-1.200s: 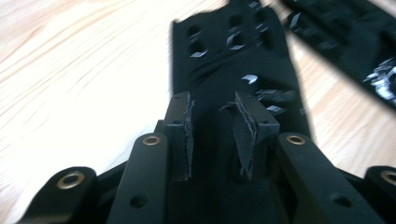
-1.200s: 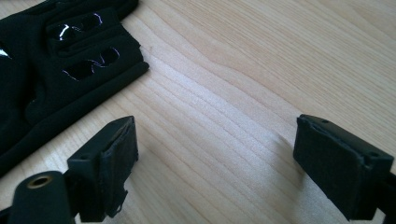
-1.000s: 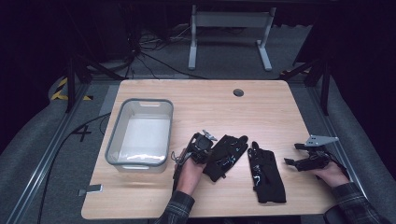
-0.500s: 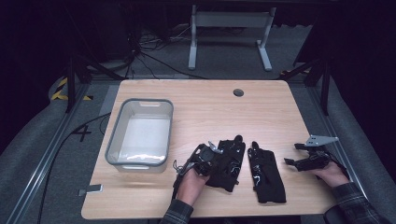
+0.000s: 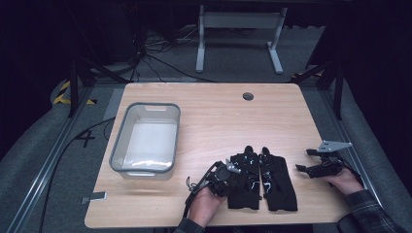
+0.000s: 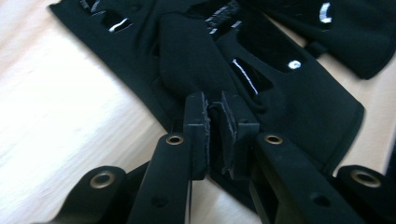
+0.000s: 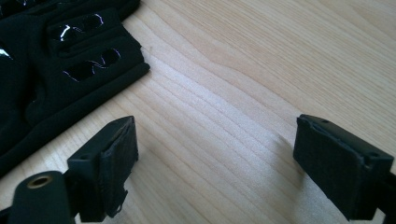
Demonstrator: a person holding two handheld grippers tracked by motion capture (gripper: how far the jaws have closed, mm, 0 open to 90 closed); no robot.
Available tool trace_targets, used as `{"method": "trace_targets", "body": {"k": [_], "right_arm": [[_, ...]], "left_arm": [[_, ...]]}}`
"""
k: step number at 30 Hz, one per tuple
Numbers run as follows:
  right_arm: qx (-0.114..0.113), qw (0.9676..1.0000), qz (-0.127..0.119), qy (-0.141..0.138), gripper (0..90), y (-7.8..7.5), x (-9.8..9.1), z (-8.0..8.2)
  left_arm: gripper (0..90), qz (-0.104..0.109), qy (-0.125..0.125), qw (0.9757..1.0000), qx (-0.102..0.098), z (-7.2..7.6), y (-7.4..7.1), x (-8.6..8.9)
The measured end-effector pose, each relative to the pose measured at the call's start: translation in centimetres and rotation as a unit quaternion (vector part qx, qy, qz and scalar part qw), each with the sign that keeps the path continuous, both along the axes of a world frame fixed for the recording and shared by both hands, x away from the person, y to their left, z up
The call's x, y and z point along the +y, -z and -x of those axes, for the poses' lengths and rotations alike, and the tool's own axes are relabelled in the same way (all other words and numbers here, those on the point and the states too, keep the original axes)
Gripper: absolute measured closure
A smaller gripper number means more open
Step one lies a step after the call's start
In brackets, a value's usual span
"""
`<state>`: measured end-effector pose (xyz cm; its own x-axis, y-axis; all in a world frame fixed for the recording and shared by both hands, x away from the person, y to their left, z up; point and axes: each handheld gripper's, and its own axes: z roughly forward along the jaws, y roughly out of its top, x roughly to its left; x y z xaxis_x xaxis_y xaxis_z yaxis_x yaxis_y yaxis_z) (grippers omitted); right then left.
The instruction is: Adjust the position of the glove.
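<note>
left tool (image 6: 212, 135) clamped on a fold of the left glove (image 6: 196, 65), jaws just easing slightly. right glove (image 5: 277, 179) lies just beyond it. right tool (image 7: 215, 163) apart over bare surface (image 7: 243, 70). risk: thin pinch slips, glove drops.

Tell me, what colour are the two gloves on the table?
The gloves are black with small glossy marks, clearest in the left gripper view.

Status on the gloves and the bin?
Done: nothing binned; the grey bin holds no glove. In hand: the left hand-held gripper is pinching the left glove, jaws just easing slightly. Left: both gloves, including the right glove; the right hand-held gripper waits open over bare table.
</note>
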<state>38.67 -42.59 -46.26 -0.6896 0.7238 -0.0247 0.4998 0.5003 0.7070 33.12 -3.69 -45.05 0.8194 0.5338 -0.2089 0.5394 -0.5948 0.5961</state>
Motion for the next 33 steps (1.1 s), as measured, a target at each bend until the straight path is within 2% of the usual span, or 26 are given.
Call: {"method": "trace_targets", "body": {"k": [2,8,13,14,15,16,17,19,20,21,22,23,24,28,33], "right_arm": [[-0.002,1.0000,-0.001,-0.002,17.2,0.0,0.0,0.0],[0.000,0.9999,-0.002,-0.013,32.5,-0.5,0.1,0.2],[-0.001,0.9989,-0.023,-0.041,56.1,-1.5,0.8,1.0],[-0.001,0.9989,-0.023,-0.041,56.1,-1.5,0.8,1.0],[-0.002,0.9984,-0.028,-0.049,61.3,-1.6,1.0,1.2],[0.001,0.9975,-0.033,-0.062,70.2,-1.9,1.3,1.5],[0.007,0.9951,-0.044,-0.089,79.0,-2.2,2.0,2.0],[0.009,0.9940,-0.048,-0.098,81.4,-2.3,2.3,2.2],[0.013,0.9923,-0.051,-0.112,82.8,-2.3,2.8,2.4],[0.021,0.9886,-0.045,-0.142,85.6,-2.1,3.8,2.9],[0.021,0.9886,-0.045,-0.142,85.6,-2.1,3.8,2.9],[0.029,0.9858,-0.039,-0.161,86.9,-1.9,4.5,3.3],[0.032,0.9845,-0.037,-0.168,87.3,-1.8,4.9,3.5],[0.039,0.9824,-0.028,-0.181,89.3,-1.6,5.3,3.9],[0.054,0.9793,-0.023,-0.193,89.8,-1.3,5.7,4.0]], "left_arm": [[77.9,0.003,0.003,1.0000,-0.003,0.1,-0.1,-0.2],[68.5,0.021,-0.019,0.9994,-0.018,-0.2,-0.7,0.7],[59.9,0.020,-0.039,0.9989,-0.017,-0.7,-0.5,1.3],[58.8,0.020,-0.039,0.9989,-0.017,-0.7,-0.5,1.3],[58.8,0.018,-0.039,0.9989,-0.017,-0.8,-0.5,1.4],[57.2,0.017,-0.041,0.9989,-0.018,-0.8,-0.5,1.4],[54.9,0.019,-0.041,0.9988,-0.018,-0.8,-0.4,1.4],[53.4,0.018,-0.041,0.9988,-0.018,-0.8,-0.4,1.4],[51.8,0.018,-0.040,0.9989,-0.015,-0.8,-0.4,1.4],[48.0,0.018,-0.038,0.9990,-0.017,-0.8,-0.4,1.3],[46.7,0.018,-0.038,0.9990,-0.017,-0.8,-0.4,1.3],[45.6,0.020,-0.036,0.9991,-0.014,-0.8,-0.3,1.1],[45.1,0.017,-0.035,0.9991,-0.015,-0.7,-0.3,1.0],[45.0,0.010,-0.032,0.9993,-0.019,-0.7,-0.1,0.7],[42.8,0.007,-0.031,0.9994,-0.013,-0.7,0.1,0.5]]}}
